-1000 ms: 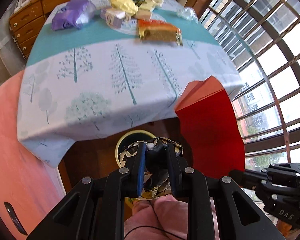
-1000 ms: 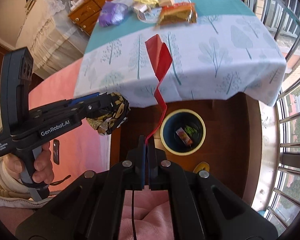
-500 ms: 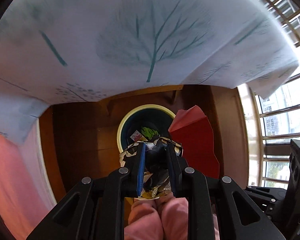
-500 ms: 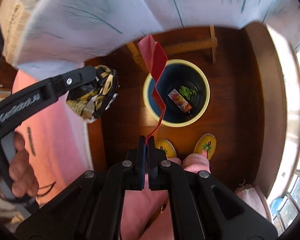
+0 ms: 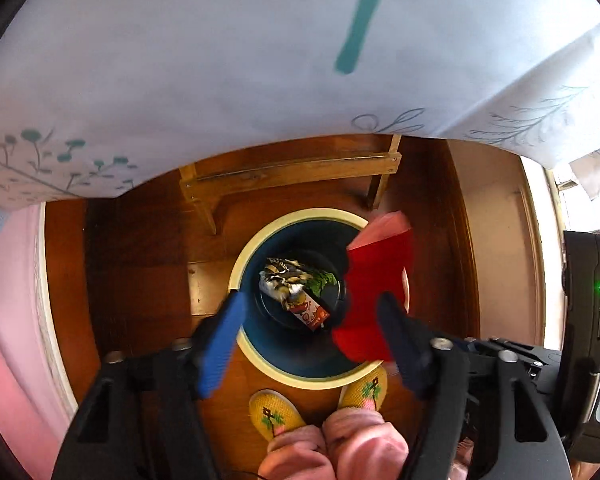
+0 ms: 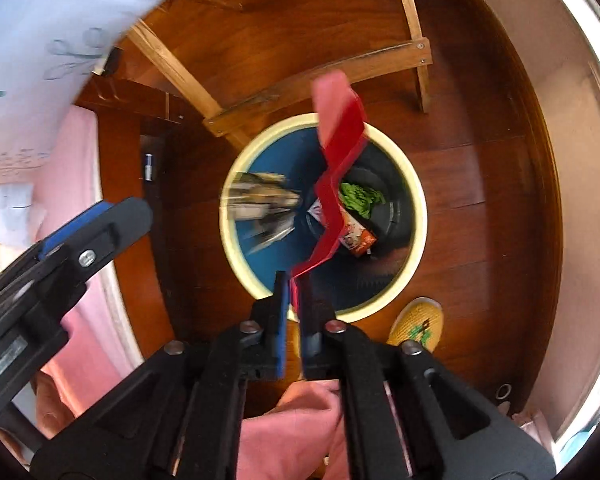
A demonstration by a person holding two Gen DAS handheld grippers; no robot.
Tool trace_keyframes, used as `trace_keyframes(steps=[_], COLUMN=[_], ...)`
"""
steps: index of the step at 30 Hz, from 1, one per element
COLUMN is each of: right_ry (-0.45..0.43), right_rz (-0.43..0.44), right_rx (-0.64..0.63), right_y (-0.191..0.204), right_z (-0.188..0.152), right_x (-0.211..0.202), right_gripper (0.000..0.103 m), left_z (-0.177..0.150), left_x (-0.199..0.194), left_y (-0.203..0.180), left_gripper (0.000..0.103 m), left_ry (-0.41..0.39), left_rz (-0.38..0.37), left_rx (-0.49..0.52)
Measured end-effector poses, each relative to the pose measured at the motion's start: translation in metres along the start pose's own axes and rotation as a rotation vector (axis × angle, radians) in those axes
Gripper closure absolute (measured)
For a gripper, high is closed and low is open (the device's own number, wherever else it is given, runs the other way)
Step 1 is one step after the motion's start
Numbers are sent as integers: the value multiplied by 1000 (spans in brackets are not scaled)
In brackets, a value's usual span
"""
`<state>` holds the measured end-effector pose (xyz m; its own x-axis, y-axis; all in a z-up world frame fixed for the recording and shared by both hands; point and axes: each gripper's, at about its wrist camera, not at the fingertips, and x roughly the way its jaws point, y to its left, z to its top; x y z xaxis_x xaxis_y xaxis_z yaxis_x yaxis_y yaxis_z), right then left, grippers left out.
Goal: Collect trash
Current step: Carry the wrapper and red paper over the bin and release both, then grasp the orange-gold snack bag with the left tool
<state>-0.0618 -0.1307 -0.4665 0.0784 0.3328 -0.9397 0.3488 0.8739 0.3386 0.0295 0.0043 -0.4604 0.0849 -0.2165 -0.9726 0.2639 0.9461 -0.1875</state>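
Left wrist view:
- Left gripper (image 5: 308, 336): fingers spread wide apart, nothing held between them; positioned above the bin.
- Bin (image 5: 260, 248): round, cream rim, dark blue inside, set on the wooden floor (image 5: 140, 260) below the edge of the tablecloth (image 5: 220, 60).
- Crumpled wrapper (image 5: 280, 280): black, gold and white, seen inside the bin, resting near the bottom beside a green scrap (image 5: 322, 280) and a red-and-white packet (image 5: 308, 314).
- Red paper (image 5: 376, 288): folded sheet, seen over the right rim of the bin, partly covering it.
- Right gripper body: black housing at the right edge of the frame, a green light lit on it.
- 2 yellow slippers (image 5: 276, 412) and pink trouser legs noted at the bottom edge, just beside the bin.

Right wrist view:
- Right gripper (image 6: 296, 292): fingers nearly together, pinched on the lower end of the red paper (image 6: 340, 140); the sheet rises in a zigzag across the bin opening.
- Bin (image 6: 416, 216): directly ahead of the fingertips.
- Crumpled wrapper (image 6: 264, 204): motion-blurred, within the left part of the bin opening; whether it is touching the bottom cannot be told here.
- Green scrap (image 6: 360, 198) and packet (image 6: 358, 238): on the bin bottom, right of the red paper.
- Left gripper (image 6: 92, 236): 1 black finger with blue pad visible at the left, clear of the bin rim.
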Motion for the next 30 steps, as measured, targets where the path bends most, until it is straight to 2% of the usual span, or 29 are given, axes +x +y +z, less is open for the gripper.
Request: trace_keyframes(steps=[1, 2, 3, 10, 17, 23, 27, 30], right_ry=[-4, -12, -17, -47, -76, -90, -106, -133], right_rz=[0, 1, 2, -16, -33, -94, -75, -48], right_rx=[5, 18, 31, 87, 102, 71, 60, 58], right_y=[-2, -6, -8, -15, 0, 31, 54, 69], right_z=[0, 0, 0, -4, -15, -32, -43, -48], right_x=[0, 0, 0, -28, -80, -147, -196, -235], right_gripper=[62, 56, 53, 53, 53, 53, 53, 53], left_z=[0, 0, 0, -10, -20, -30, -31, -27], left_x=[2, 3, 1, -33, -100, -189, -254, -305], left_y=[1, 2, 2, 4, 9, 1, -4, -8], left_gripper=[30, 30, 30, 30, 30, 30, 30, 30], left_ry=[-1, 1, 4, -26, -45, -76, -120, -192], left_rz=[3, 12, 17, 22, 23, 14, 11, 5], left_rx=[-4, -5, -6, -27, -47, -16, 18, 38])
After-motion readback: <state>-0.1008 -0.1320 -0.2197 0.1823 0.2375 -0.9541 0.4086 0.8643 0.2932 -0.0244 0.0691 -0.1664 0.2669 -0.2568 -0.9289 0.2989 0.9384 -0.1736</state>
